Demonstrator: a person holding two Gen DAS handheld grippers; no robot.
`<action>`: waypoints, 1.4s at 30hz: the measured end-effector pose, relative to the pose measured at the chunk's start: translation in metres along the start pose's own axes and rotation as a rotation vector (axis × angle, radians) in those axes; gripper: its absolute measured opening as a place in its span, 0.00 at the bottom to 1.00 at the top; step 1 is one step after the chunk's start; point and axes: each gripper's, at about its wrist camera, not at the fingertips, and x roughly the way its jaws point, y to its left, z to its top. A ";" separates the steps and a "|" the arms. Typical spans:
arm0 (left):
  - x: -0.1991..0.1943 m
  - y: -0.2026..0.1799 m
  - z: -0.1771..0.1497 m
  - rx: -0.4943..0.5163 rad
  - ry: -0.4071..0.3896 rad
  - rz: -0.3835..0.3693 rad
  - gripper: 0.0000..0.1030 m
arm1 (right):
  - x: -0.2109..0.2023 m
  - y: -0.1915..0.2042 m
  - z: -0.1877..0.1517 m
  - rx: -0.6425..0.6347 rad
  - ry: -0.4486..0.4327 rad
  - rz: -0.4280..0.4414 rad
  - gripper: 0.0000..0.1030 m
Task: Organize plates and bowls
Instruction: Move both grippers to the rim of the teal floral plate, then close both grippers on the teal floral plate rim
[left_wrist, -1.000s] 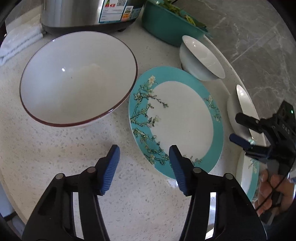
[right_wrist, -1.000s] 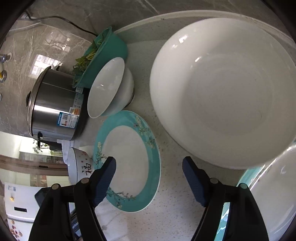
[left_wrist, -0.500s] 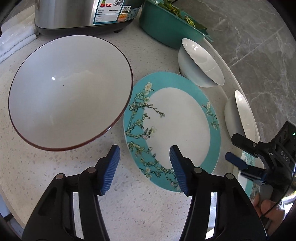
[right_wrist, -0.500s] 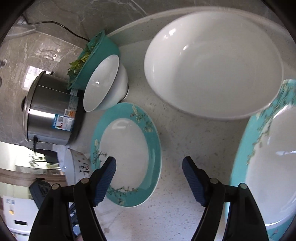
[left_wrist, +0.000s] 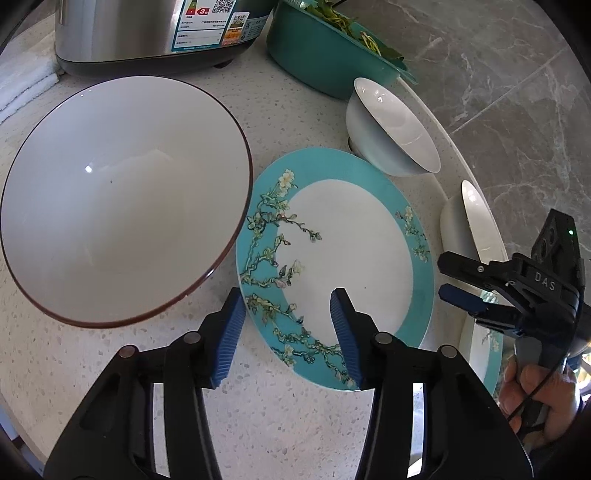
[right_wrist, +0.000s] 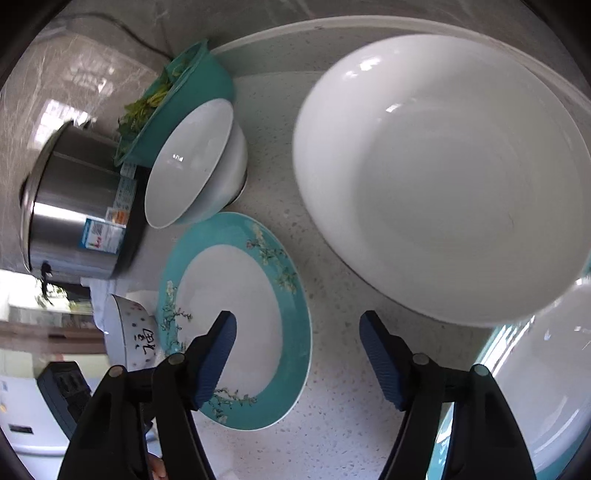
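Note:
A teal-rimmed plate with a blossom pattern (left_wrist: 347, 258) (right_wrist: 236, 317) lies on the speckled counter. My left gripper (left_wrist: 288, 325) is open, its right finger over the plate's near edge. A large brown-rimmed white bowl (left_wrist: 118, 199) sits to its left. A small white bowl (left_wrist: 391, 129) (right_wrist: 195, 166) stands behind the plate. My right gripper (right_wrist: 297, 354) (left_wrist: 448, 277) is open and empty, low over the counter between the teal plate and a big white bowl (right_wrist: 443, 177). A second teal-rimmed plate (right_wrist: 535, 387) lies at the right.
A steel rice cooker (left_wrist: 155, 33) (right_wrist: 74, 214) and a teal basin of greens (left_wrist: 325, 48) (right_wrist: 177, 96) stand at the back by the marble wall (left_wrist: 517, 92). A folded white towel (left_wrist: 22, 85) lies at far left. A lettered small bowl (right_wrist: 129, 336) shows at left.
My left gripper has moved forward and right, so its right finger now overlaps the teal plate's edge. My right gripper has swung back toward the big white bowl, which fills more of its view.

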 end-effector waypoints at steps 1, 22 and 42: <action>0.000 0.001 0.000 0.000 0.000 0.000 0.43 | 0.002 0.002 0.001 -0.010 0.009 -0.009 0.68; 0.001 0.005 0.007 0.016 0.013 0.023 0.30 | 0.019 0.020 0.019 -0.141 0.079 -0.104 0.19; 0.005 0.020 0.015 0.016 0.049 -0.025 0.12 | 0.008 0.017 0.003 -0.163 0.039 -0.104 0.17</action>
